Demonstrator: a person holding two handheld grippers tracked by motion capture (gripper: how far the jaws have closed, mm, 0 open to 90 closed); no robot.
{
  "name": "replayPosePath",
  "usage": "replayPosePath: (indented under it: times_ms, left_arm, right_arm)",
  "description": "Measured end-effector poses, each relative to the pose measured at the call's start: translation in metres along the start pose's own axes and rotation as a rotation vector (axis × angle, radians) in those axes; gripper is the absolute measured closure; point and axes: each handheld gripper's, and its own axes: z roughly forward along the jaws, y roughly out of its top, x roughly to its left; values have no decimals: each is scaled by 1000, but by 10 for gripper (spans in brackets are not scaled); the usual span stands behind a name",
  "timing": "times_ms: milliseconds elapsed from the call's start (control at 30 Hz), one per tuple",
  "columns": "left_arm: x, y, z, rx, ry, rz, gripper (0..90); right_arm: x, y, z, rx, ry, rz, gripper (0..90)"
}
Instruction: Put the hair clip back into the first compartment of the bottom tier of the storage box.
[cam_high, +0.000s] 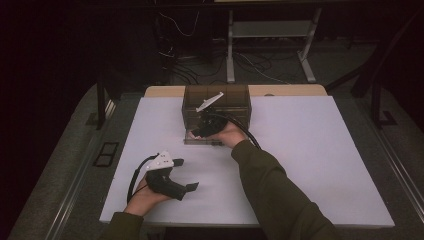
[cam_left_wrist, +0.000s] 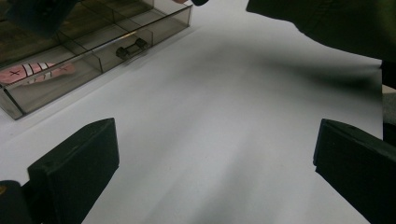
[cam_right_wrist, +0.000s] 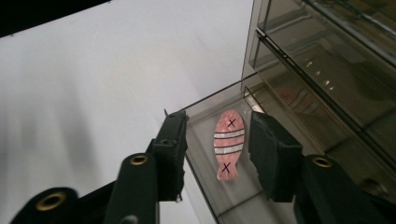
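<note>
Pink fish clip (cam_right_wrist: 229, 145) lies in smoky drawer (cam_right_wrist: 299, 154).

High view from above the near edge, facing forward and down over the whole white table (cam_high: 310, 150), left gripper view low over the tabletop, right gripper view close above the pulled-out drawer (cam_right_wrist: 243, 196), both sharing the pink fish clip (cam_right_wrist: 229, 144).

two black jaws stand wide apart over a white table (cam_left_wrist: 224, 140); at upper left a smoky clear drawer (cam_left_wrist: 100, 56) holds a pink striped fish (cam_left_wrist: 35, 73); a dark sleeve (cam_left_wrist: 327, 25) crosses top right.
</note>
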Motion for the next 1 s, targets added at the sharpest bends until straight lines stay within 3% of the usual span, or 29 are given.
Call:
replayPosePath:
  times_ms: [300,833,1000]
  left_arm:
    - [1,-1,-1,6,11,3,0]
    - [3,-2,-1,1,8,15,0]
    - [4,-2,1,-3,5,10,0]
  right_arm:
    - [2,-13,-20,-58,15,17,448]
    - [6,-45,-51,-74,-47,12,348]
    - [5,-56,-65,-101,-57,21,315]
